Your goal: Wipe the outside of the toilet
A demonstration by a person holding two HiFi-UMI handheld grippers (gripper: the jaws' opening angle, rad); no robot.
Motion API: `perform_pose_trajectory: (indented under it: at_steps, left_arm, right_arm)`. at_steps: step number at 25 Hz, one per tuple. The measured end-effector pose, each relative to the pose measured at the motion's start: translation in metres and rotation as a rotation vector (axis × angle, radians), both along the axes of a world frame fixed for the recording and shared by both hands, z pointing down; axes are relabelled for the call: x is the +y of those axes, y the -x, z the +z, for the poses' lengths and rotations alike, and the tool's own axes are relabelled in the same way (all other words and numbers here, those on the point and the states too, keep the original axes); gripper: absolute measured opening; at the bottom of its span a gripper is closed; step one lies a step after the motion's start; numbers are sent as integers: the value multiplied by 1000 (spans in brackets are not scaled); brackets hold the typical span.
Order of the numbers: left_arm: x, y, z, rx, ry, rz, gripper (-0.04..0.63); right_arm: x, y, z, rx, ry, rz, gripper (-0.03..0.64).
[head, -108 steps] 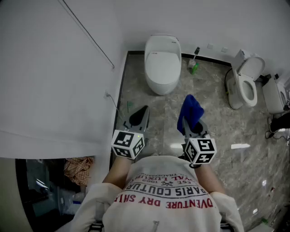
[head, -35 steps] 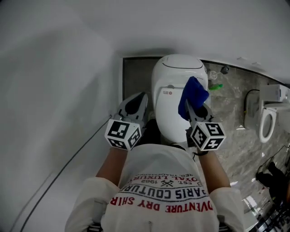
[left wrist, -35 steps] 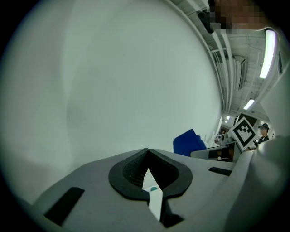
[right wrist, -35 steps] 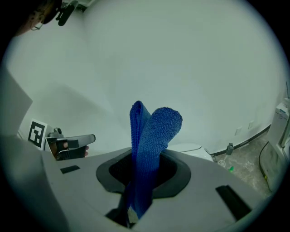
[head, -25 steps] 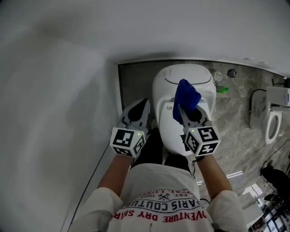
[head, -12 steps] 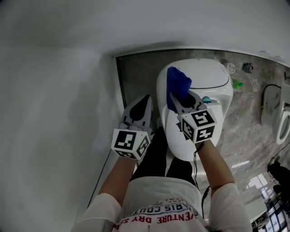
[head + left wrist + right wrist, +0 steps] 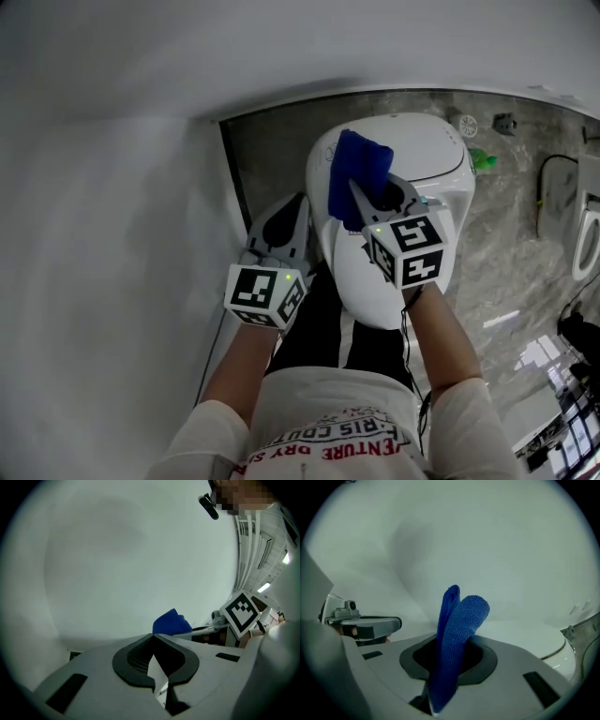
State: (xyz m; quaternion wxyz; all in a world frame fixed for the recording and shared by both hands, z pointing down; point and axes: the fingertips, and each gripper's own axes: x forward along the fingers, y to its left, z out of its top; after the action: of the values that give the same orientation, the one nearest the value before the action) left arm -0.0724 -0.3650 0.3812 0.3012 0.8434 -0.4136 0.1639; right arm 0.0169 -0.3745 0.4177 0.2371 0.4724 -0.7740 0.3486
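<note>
At the centre of the head view, the right gripper (image 7: 373,194) has its jaws clamped on a folded blue cloth (image 7: 354,176) over the white toilet (image 7: 433,171). Just left of the toilet, the left gripper (image 7: 294,212) has its jaws together, empty.

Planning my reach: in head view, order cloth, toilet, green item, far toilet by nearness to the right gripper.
1. Cloth, clamped by the right gripper.
2. Toilet, just beneath.
3. Green item, floor at right.
4. Far toilet, right edge.
</note>
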Motion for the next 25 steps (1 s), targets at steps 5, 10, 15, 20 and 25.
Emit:
perform_pose_trajectory:
  at_steps: [5, 10, 15, 20, 25]
  left_arm:
    - [3, -32, 11, 2, 5, 46, 6]
    - [8, -63, 17, 8, 4, 72, 6]
    - [13, -95, 21, 22, 7, 87, 6]
    - [19, -122, 29, 19, 5, 73, 6]
    - [26, -157, 26, 5, 0, 71, 6]
  right_arm:
    - [-2, -31, 6, -26, 4, 15, 77]
    - [-1, -50, 5, -73, 1, 8, 77]
    - [-3, -76, 4, -98, -5, 19, 77]
    - [-2, -106, 10, -109, -8, 29, 77]
    - [1, -147, 8, -121, -9, 42, 77]
